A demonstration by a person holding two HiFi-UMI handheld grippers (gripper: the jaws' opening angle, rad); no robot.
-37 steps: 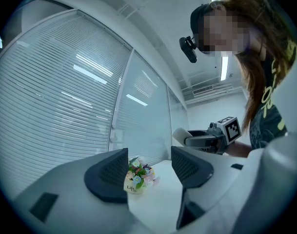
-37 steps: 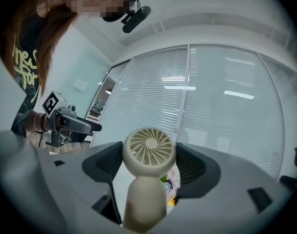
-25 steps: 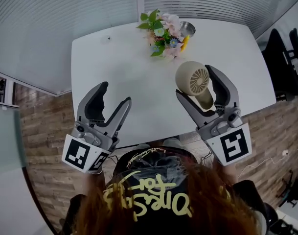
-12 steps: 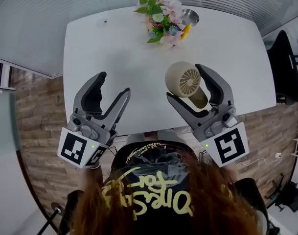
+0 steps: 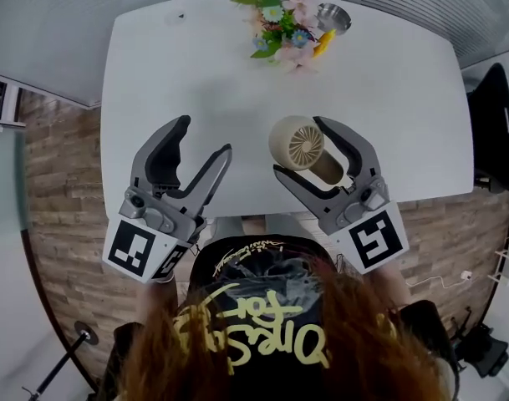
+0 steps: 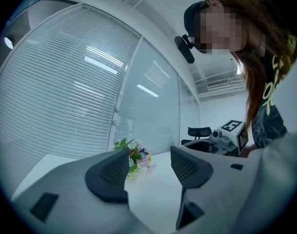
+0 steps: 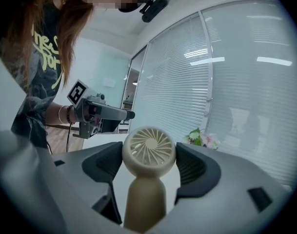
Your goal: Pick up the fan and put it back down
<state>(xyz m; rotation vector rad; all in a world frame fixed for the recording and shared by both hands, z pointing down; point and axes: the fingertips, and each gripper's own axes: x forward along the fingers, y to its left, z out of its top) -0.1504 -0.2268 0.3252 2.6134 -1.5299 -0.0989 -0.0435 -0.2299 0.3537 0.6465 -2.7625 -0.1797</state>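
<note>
Both jaws of the right gripper (image 7: 149,165) clamp the fan (image 5: 297,143) by the sides of its round head, above the table (image 5: 154,73) near its front edge; contact with the tabletop is unclear. The left gripper (image 5: 202,139) stands open and empty. The fan is probably light, rigid plastic with a smooth, curved head that may slip, so the handle offers a surer hold.

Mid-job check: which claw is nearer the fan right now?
Right. The right claw is closed on the fan, with a pad on each side of its round head. The left claw is open and empty, off to the fan's left and not touching it.
</note>
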